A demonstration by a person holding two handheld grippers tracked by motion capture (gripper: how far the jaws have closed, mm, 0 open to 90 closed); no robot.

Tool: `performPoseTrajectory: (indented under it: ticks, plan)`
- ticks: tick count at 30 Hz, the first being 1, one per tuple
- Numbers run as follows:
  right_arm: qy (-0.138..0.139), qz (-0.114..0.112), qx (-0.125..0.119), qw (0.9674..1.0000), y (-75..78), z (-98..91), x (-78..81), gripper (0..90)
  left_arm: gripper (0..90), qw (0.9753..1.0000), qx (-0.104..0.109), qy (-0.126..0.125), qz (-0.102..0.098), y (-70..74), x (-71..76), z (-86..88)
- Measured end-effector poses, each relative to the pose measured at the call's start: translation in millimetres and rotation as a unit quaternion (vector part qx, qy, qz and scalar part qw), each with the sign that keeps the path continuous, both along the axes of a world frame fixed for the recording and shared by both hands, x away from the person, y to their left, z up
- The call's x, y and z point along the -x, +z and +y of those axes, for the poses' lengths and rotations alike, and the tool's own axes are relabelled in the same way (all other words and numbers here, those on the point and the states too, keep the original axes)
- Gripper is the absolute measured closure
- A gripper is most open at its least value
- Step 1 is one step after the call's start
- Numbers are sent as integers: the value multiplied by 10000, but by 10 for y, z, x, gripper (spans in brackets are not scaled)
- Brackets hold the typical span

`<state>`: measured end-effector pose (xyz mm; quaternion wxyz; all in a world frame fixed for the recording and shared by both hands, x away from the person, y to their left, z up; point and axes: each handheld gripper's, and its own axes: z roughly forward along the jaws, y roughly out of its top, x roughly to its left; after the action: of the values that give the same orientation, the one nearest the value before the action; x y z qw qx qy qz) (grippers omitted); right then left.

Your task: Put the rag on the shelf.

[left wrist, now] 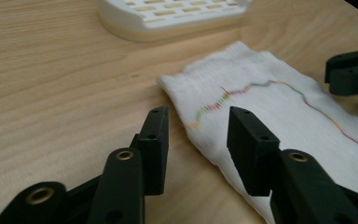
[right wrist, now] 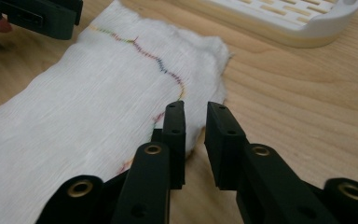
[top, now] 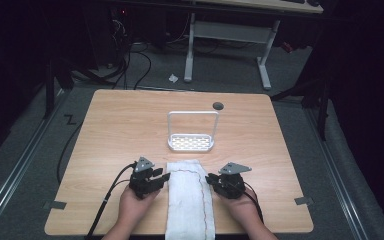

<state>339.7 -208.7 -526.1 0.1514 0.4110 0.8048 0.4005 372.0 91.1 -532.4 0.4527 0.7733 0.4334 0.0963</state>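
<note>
A wooden table point(top: 115, 130) carries a long white cloth point(top: 190, 200) that hangs over its near edge, with bare wood on both sides; beyond the cloth stands a white slotted tray point(top: 191, 143) with a tall handle. The gripper views reveal the cloth's wavy multicoloured stitching point(right wrist: 161, 65). The left gripper point(left wrist: 196, 128) spreads wide across the cloth's left edge, and the right gripper point(right wrist: 195, 126), jaws narrowly parted and holding nothing, sits at its right edge.

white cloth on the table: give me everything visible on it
The white cloth is a long folded strip of ribbed, gauzy-looking fabric with a wavy multicoloured stitched line running along it near its right edge. It lies flat on the wooden table, lengthwise toward the white rack, its near end at the table's front edge, the far end frayed and short of the rack. The left gripper and right gripper flank its long edges, jaws apart; neither clearly grips it.
</note>
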Motion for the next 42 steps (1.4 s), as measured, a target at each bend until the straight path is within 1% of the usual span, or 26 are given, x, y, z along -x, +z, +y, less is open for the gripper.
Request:
performPoseTrajectory:
  ticks: [2, 3, 5, 6, 7, 8, 9, 11, 12, 13, 15, 18, 19, 21, 22, 24, 25, 26, 28, 29, 30, 34, 35, 38, 40, 42]
  plan:
    - [-91, 46, 2, 9999, -7, 31, -91, 732, 576, 9999, 62, 121, 45, -23, -77, -19]
    - [-114, 37, 40, 9999, -9, 49, -140, 727, 577, 9997, 137, 191, 75, -36, -109, -20]
    - [-168, 138, -47, 9998, -18, 70, -234, 701, 587, 9993, 156, 287, 181, -60, -153, -29]
    - [-205, 152, -14, 9997, -22, 93, -272, 700, 592, 9992, 166, 310, 214, -63, -162, -29]
    - [-198, 257, -5, 9995, -46, 125, -339, 699, 627, 9991, 200, 281, 250, -65, -169, -26]
    - [-198, 257, -5, 9995, -46, 125, -339, 699, 627, 9990, 184, 246, 313, -63, -178, -29]
    - [-237, 317, 15, 9992, -60, 134, -359, 705, 633, 9990, 181, 186, 353, -61, -187, -37]
    - [-145, 354, -56, 9993, -66, 128, -358, 810, 655, 9993, 133, 128, 334, -49, -193, -71]
    - [-101, 276, 56, 9996, -51, 138, -340, 837, 668, 9993, 135, 111, 332, -46, -196, -88]
    - [-99, 135, 119, 9998, -7, 152, -303, 851, 714, 9992, 147, 101, 344, -50, -200, -104]
    - [-116, 77, 112, 9998, 21, 153, -282, 851, 739, 9991, 135, 78, 390, -63, -207, -131]
    - [-96, -165, 149, 9997, 91, 166, -259, 850, 814, 9993, 96, 32, 349, -64, -216, -149]
    - [-100, -216, 180, 9996, 111, 182, -270, 848, 826, 9993, 98, 35, 351, -66, -220, -149]
    - [-149, -208, 191, 9995, 115, 199, -305, 822, 834, 9992, 139, 33, 374, -72, -231, -145]
    - [-167, -154, 187, 9996, 102, 201, -348, 785, 837, 9991, 144, 22, 388, -73, -234, -143]
    - [-205, 124, 129, 9996, 48, 204, -442, 706, 835, 9990, 176, 17, 409, -80, -237, -137]
    - [-211, 251, 46, 9995, 18, 199, -479, 667, 827, 9990, 183, 26, 413, -83, -236, -134]
    - [-235, 338, -1, 9992, -9, 195, -507, 629, 810, 9989, 177, 39, 429, -86, -235, -130]
    - [-281, 429, -67, 9987, -46, 193, -539, 592, 778, 9989, 196, 25, 415, -90, -229, -131]
    - [-251, 411, -39, 9988, -59, 198, -541, 591, 773, 9990, 195, 28, 398, -91, -226, -135]
    - [-244, 389, -14, 9989, -60, 212, -531, 595, 768, 9991, 195, 30, 384, -91, -221, -140]
    - [-87, 258, 100, 9996, -77, 281, -472, 729, 764, 9991, 185, -32, 382, -92, -208, -144]
    - [-42, 236, 78, 9997, -83, 284, -468, 760, 764, 9991, 170, -63, 386, -90, -202, -144]
    - [-33, 341, -150, 9993, -102, 261, -465, 811, 778, 9991, 139, -128, 367, -91, -188, -151]
    - [-10, 345, -206, 9992, -109, 246, -469, 821, 807, 9991, 143, -140, 384, -91, -186, -149]
    - [16, 296, -186, 9994, -108, 248, -460, 828, 841, 9992, 117, -161, 334, -87, -174, -153]
